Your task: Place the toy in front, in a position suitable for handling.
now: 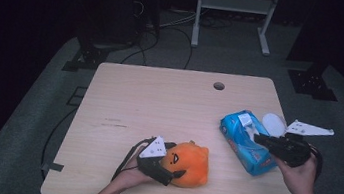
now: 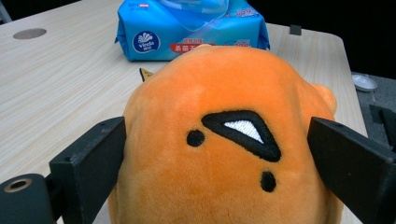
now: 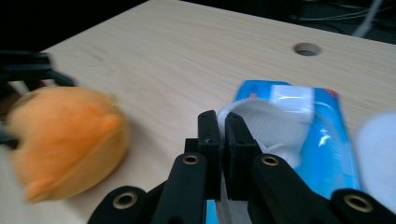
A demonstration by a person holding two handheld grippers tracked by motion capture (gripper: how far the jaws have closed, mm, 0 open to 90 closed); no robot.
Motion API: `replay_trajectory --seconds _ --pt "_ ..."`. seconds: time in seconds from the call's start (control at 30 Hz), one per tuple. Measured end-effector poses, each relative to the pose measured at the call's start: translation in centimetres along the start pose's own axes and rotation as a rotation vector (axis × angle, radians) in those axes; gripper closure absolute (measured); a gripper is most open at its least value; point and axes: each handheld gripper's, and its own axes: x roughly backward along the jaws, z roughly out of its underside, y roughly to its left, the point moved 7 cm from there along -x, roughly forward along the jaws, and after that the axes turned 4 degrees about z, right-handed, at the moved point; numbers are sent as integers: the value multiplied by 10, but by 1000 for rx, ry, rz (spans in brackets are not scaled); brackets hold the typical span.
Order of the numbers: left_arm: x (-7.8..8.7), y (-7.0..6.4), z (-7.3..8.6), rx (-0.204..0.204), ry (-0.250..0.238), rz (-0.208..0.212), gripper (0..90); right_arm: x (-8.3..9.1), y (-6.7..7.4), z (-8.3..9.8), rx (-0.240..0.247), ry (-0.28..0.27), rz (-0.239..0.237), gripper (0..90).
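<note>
Plush toy (image 2: 224,140), orange, on the table (image 1: 159,100) near its front edge, flanked by the spread left claw (image 1: 174,174), seemingly without squeeze. Right claw (image 3: 223,135) clenched on a white tissue (image 3: 261,121) above the blue pack (image 1: 247,142).

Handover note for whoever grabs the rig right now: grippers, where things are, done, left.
Left gripper: jaws wide, either side of the orange plush at the table's near edge; whether the pads press it I cannot tell.
Right gripper: shut on a white tissue sticking out of the blue pack at the table's right side.
Done: tissue pinched, its top out of the pack.
Left: likely pull the tissue fully free; the plush then looks next.
</note>
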Motion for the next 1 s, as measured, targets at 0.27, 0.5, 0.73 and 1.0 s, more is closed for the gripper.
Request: replay_trajectory --seconds 0.27,0.5,0.73,1.0 --pt "0 1 0 8 -4 5 64 15 60 -10 86 5 -150 860" --pt "-1 1 1 15 -8 10 62 13 114 -10 118 39 -351 859" --pt "-2 2 1 14 -5 13 60 -4 140 -12 133 112 -472 859" --pt "-3 1 1 12 -9 12 58 -60 123 -3 119 189 -409 853"
